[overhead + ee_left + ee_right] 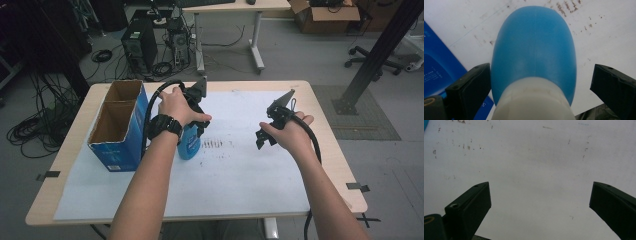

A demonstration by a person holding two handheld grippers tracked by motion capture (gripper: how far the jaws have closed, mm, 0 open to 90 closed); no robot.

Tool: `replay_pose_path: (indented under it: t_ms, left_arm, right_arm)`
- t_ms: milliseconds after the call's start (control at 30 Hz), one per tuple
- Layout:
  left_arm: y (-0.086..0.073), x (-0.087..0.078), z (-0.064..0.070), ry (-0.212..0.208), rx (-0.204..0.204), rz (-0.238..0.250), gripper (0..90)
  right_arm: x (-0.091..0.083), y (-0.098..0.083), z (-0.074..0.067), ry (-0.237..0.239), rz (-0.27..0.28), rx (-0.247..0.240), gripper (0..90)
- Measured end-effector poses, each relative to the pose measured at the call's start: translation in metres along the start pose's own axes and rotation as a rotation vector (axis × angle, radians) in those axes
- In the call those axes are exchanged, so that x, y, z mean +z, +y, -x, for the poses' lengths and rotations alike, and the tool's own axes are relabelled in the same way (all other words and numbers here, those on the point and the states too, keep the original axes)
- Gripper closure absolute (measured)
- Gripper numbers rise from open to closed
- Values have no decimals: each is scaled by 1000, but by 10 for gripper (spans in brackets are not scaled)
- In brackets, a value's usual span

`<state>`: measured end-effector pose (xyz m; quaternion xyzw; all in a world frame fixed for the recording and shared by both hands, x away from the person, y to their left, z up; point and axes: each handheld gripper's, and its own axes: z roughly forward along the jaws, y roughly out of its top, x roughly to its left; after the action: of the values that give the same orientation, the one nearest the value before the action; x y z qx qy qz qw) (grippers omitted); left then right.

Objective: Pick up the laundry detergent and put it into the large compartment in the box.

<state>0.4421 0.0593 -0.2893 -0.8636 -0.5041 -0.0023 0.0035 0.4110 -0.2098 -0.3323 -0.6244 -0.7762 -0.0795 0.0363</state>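
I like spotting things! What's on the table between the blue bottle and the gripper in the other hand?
Nothing stands there. In the high view, just white paper with small brown smudges lies between the blue bottle and the right gripper.

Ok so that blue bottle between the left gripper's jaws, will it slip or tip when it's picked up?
The blue bottle looks like smooth rounded plastic, so flat jaws may slide on its curve. The left gripper stands open around it, one jaw close, the other apart, so it might rock sideways as they close. It is probably fairly stiff; its weight cannot be told.
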Motion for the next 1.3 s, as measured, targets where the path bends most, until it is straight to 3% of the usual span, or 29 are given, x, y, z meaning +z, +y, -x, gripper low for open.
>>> replay_pose_path:
  t_ms: [1300]
  left_arm:
    - [0, 0, -2, -11, -17, 25, 209]
  right_arm:
    - [5, 0, 0, 5, -8, -2, 39]
